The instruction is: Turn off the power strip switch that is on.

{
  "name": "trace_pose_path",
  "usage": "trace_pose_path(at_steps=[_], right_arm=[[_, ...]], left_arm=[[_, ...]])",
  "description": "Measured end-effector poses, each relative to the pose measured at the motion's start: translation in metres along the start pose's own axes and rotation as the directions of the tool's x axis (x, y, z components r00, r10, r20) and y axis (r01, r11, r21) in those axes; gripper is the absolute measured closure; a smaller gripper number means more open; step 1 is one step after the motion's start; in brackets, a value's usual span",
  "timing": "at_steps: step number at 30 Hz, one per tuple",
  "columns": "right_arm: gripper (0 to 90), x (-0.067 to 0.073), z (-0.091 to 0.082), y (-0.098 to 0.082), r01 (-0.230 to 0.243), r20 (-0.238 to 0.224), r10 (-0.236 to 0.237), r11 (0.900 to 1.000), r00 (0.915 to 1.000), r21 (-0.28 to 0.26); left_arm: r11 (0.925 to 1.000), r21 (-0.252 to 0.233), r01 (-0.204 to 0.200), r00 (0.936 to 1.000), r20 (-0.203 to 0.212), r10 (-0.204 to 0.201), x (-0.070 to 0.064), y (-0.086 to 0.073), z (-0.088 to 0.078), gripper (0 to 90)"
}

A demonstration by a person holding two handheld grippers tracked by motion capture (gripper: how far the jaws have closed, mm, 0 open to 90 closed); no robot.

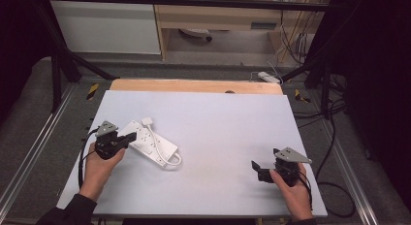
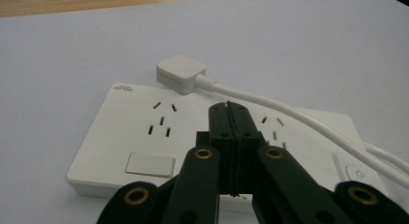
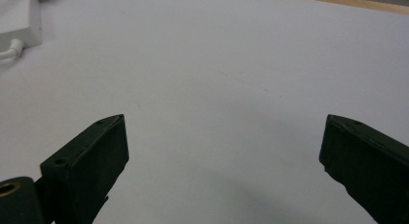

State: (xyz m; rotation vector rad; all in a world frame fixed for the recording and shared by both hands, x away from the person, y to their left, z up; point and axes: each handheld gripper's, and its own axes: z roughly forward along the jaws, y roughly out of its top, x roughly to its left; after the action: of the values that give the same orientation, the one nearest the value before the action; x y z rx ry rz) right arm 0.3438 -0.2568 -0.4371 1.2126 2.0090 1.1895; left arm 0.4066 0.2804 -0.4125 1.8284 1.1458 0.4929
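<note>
A white power strip (image 1: pixel 150 143) lies at the left of the white table, its white cable (image 1: pixel 156 137) running across its top to a white plug (image 1: pixel 147 121) at its far end. In the left gripper view the power strip (image 2: pixel 140 137) shows several sockets and a switch, with the plug (image 2: pixel 181 73) resting at its far edge. My left gripper (image 1: pixel 130 139) is shut, its tips over the strip's near end with nothing between them; the same gripper (image 2: pixel 230 108) hovers above the strip's top. My right gripper (image 1: pixel 257 168) stands open over bare table at the right, jaws wide apart (image 3: pixel 224 137).
The white table sheet (image 1: pixel 218 118) has a wooden strip (image 1: pixel 194 85) along its far edge. Black frame posts stand at both sides, and cables (image 1: pixel 334 137) trail on the floor to the right. A corner of the power strip (image 3: pixel 19 21) lies at the upper left of the right gripper view.
</note>
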Motion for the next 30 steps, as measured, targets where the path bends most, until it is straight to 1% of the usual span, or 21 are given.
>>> trace_pose_path(at_steps=[2, 10, 12, 18, 24, 27, 29, 30], right_arm=[[3.8, 0.000, 0.000, 0.000, 0.000, -0.001, 0.000, 1.000, 1.0000, 0.001], [3.8, 0.000, 0.000, 0.000, -0.001, 0.000, 0.001, 1.000, 1.0000, 0.002], [3.8, 0.000, 0.000, 0.000, -0.002, 0.001, 0.002, 1.000, 1.0000, 0.001], [3.8, 0.000, 0.000, 0.000, -0.008, 0.004, 0.008, 1.000, 1.0000, 0.001], [3.8, -0.001, 0.001, -0.001, -0.012, 0.013, 0.012, 1.000, 0.9998, 0.001], [3.8, -0.001, 0.001, -0.001, -0.021, 0.020, 0.021, 1.000, 0.9996, 0.002], [3.8, -0.001, 0.001, -0.001, -0.023, 0.023, 0.023, 1.000, 0.9995, 0.004], [3.8, -0.001, 0.001, -0.001, -0.024, 0.024, 0.024, 1.000, 0.9994, 0.004]], left_arm=[[1.0000, 0.009, 0.002, 1.0000, 0.003, -0.002, 0.001, -0.001, 0.001, 90.0], [0.9998, 0.016, 0.013, 0.9999, 0.004, -0.013, 0.004, -0.003, 0.000, 90.0], [0.9994, 0.022, 0.027, 0.9996, 0.007, -0.027, 0.008, -0.005, 0.002, 90.0], [0.9989, 0.028, 0.037, 0.9993, 0.004, -0.037, 0.012, -0.007, 0.003, 90.0], [0.9989, 0.035, 0.031, 0.9995, -0.001, -0.031, 0.014, -0.007, 0.005, 90.0], [0.9989, 0.038, 0.026, 0.9997, 0.000, -0.026, 0.014, -0.008, 0.006, 90.0], [0.9984, 0.053, 0.021, 0.9998, 0.005, -0.022, 0.014, -0.009, 0.008, 90.0], [0.9984, 0.053, 0.021, 0.9998, 0.005, -0.022, 0.014, -0.009, 0.008, 90.0]])
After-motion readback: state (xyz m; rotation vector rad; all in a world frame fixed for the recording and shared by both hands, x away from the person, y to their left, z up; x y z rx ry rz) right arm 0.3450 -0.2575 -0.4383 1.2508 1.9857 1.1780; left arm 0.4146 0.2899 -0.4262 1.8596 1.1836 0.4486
